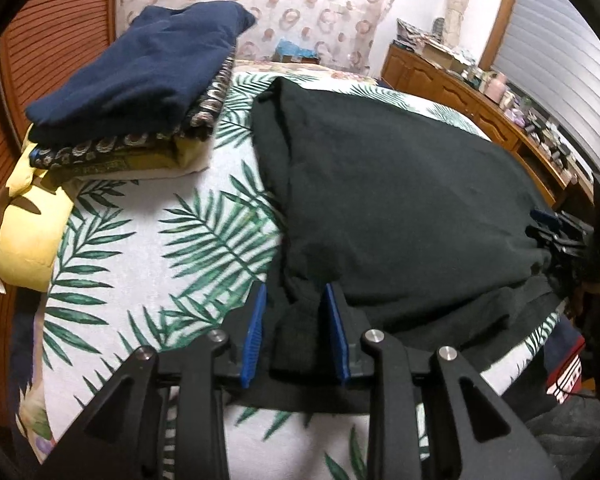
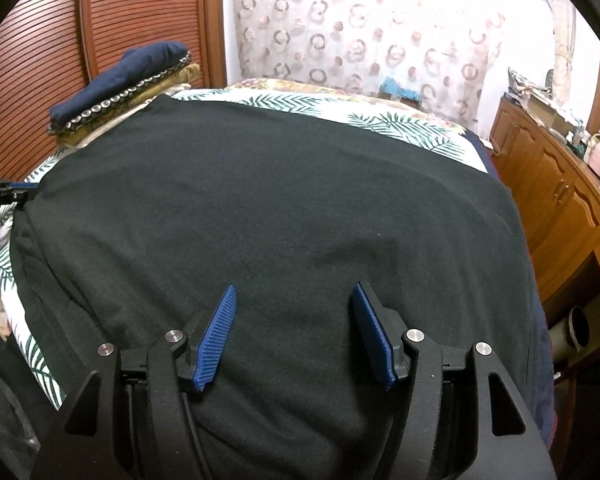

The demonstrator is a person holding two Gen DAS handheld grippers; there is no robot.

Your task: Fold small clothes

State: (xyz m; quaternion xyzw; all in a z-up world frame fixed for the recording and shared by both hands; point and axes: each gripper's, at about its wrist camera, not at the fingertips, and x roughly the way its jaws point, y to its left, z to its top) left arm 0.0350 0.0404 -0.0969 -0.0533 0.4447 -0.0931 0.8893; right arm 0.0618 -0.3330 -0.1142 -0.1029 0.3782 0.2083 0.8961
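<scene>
The big dark, almost black cotton garment (image 2: 276, 216) was spread flat across the bed, over the white bedspread with green palm leaves (image 1: 172, 220). It covered most of the mattress, with the leafy print showing along the far edge and down the left side.

The left gripper (image 1: 294, 332) was down at the garment's near left corner. Its blue ribbed pads (image 1: 255, 336) stood a narrow way apart with a thick bunched bit of the dark fabric sitting right between them. Honestly, from the left wrist view I couldn't tell if the pads were actually squeezing the cloth or just standing either side of it, since the fabric there is all dark on dark.

The right gripper (image 2: 294, 334) was over the near edge of the same garment, jaws standing moderately wide, with flat cloth lying under and between the fingers but nothing pinched. In the left wrist view you could see it poking in at the garment's right edge too.

Off in the far left corner of the bed sat a stack of folded clothes (image 1: 140, 92), a navy one on top, a dark patterned one with pale rings under that, and something yellowish at the bottom. A soft yellow cushion (image 1: 28, 232) lay just beside the stack, at the bed's left edge. A wooden dresser (image 2: 560, 200) with clutter on top ran along the right wall.
</scene>
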